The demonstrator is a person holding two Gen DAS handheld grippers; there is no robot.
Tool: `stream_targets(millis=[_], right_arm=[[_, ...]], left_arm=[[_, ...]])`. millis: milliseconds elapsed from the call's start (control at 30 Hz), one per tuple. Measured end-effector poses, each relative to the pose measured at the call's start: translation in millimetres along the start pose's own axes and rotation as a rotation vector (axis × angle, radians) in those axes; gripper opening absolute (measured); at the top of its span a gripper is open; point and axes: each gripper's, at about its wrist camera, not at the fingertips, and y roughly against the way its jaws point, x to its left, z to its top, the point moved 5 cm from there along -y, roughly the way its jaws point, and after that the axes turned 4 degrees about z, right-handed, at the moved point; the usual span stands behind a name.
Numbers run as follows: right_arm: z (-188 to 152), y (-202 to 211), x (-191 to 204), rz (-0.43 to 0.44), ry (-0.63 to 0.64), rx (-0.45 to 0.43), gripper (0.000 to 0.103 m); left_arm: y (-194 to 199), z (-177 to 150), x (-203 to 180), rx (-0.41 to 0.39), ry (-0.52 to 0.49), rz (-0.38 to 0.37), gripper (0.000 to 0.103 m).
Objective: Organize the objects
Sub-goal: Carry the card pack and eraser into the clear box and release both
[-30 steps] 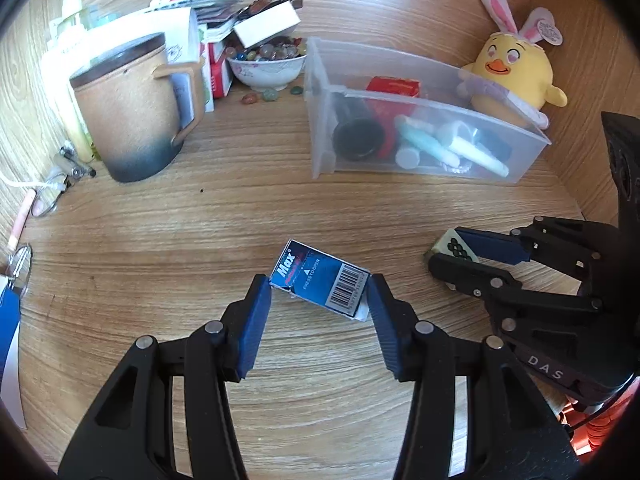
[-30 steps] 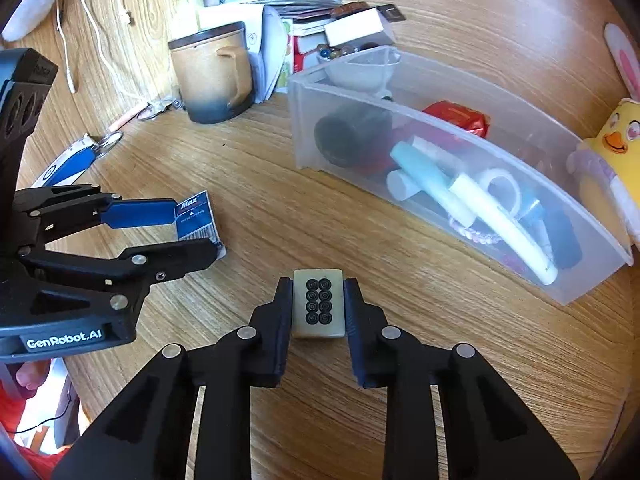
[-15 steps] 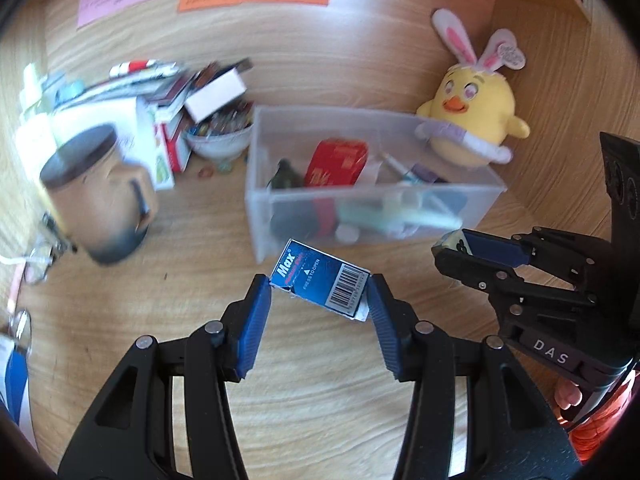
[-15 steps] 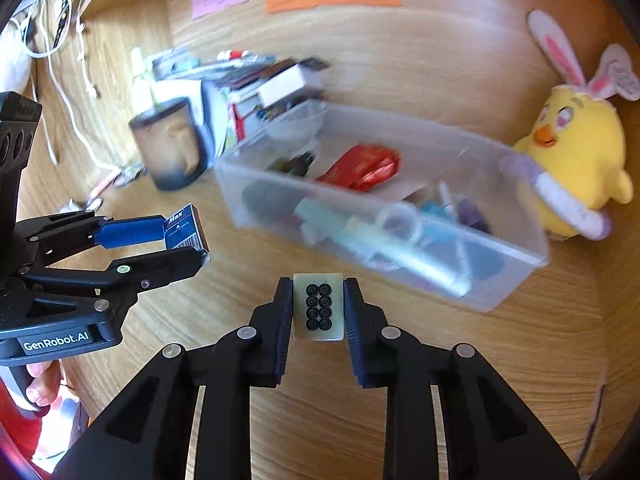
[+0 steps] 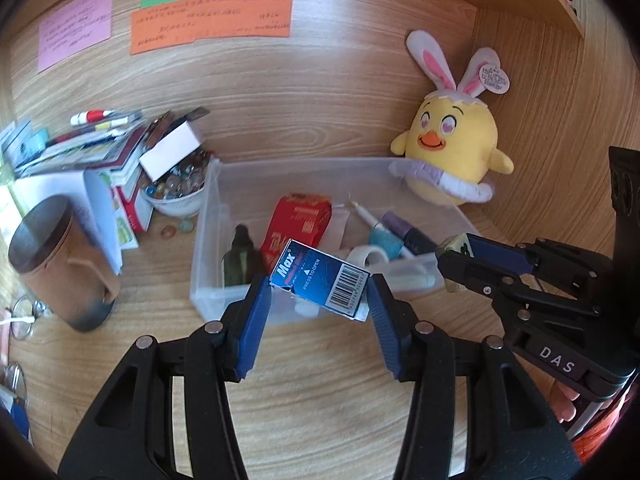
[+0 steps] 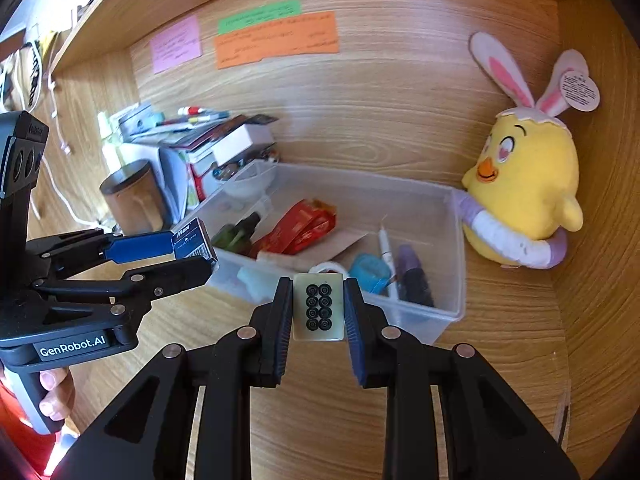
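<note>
A: What is lying around the edges, and where is open room showing?

B: The clear bin [image 5: 208,240] is sitting against the wooden back wall [image 5: 320,92], with the yellow plush chick [image 5: 456,156] touching its corner at 2 o'clock. At 10 o'clock a stack of books and boxes [image 5: 116,160], a bowl of marbles [image 5: 176,192] and a brown mug [image 5: 60,264] are crowding the desk [image 5: 320,400]. Bare wood is showing at 6 o'clock, in front of the bin.

A: And the room itself?

B: It is a wood-grain alcove; pink, green and orange notes [image 5: 212,20] are sticking to the wall at 12 o'clock.

A: How are the grippers posing?

B: The left gripper [image 5: 320,296] is hovering over the bin's near wall, its jaws clamping a blue Max box [image 5: 320,284] tilted down to the right. The right gripper [image 6: 318,312] is hanging level beside it at 3 o'clock, over the bin's near edge, its jaws pinching a pale mahjong tile [image 6: 319,307] with eight dots facing up.
</note>
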Motion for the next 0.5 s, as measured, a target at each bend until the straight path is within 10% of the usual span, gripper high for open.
stream_targets(millis=[500], right_arm=[[22.7,-31.9,-38.0,-0.07,-0.061,0.024,0.022]], left_arm=[[-52.8,25.7,-8.8,0.063,-0.003,0.0,0.05]])
